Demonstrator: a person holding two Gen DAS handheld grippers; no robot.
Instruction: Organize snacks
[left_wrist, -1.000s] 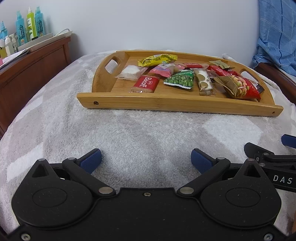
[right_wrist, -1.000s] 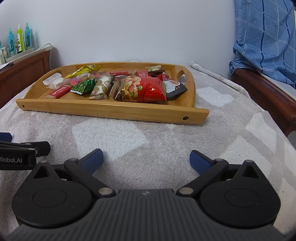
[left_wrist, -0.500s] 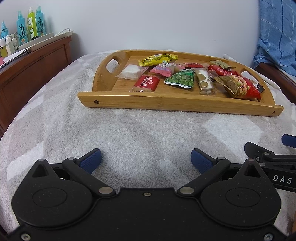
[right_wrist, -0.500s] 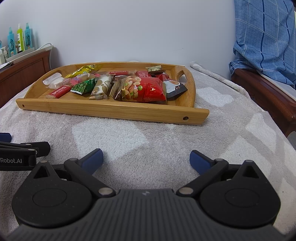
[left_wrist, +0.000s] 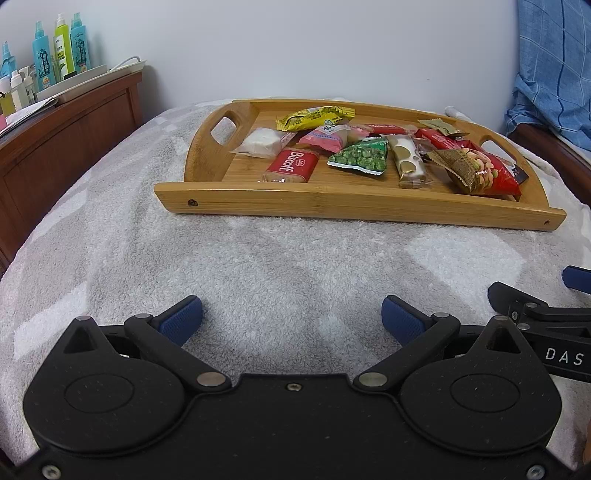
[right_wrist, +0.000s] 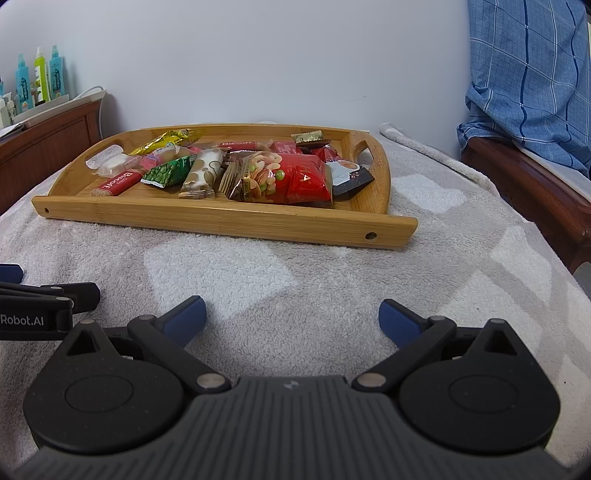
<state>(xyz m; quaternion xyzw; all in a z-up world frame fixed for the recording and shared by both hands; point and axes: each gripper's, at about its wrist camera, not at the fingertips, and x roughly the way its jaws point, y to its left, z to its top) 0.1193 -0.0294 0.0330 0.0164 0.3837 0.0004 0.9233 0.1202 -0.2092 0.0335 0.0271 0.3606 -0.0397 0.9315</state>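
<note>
The snacks (left_wrist: 364, 157) lie loosely heaped in the bamboo tray (left_wrist: 354, 206) on the bed's grey blanket (left_wrist: 258, 266), exactly as a second ago; nothing has shifted. Left gripper (left_wrist: 291, 319) and right gripper (right_wrist: 291, 319) hover short of it, jaws released, grasping nothing. A wooden cabinet (left_wrist: 66, 136) stands alongside.

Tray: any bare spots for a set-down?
Bare wood along the near rail of the tray beside the Biscoff pack, and at the left handle cutout. Crowded from the green pea pack to the red nut bag.
</note>
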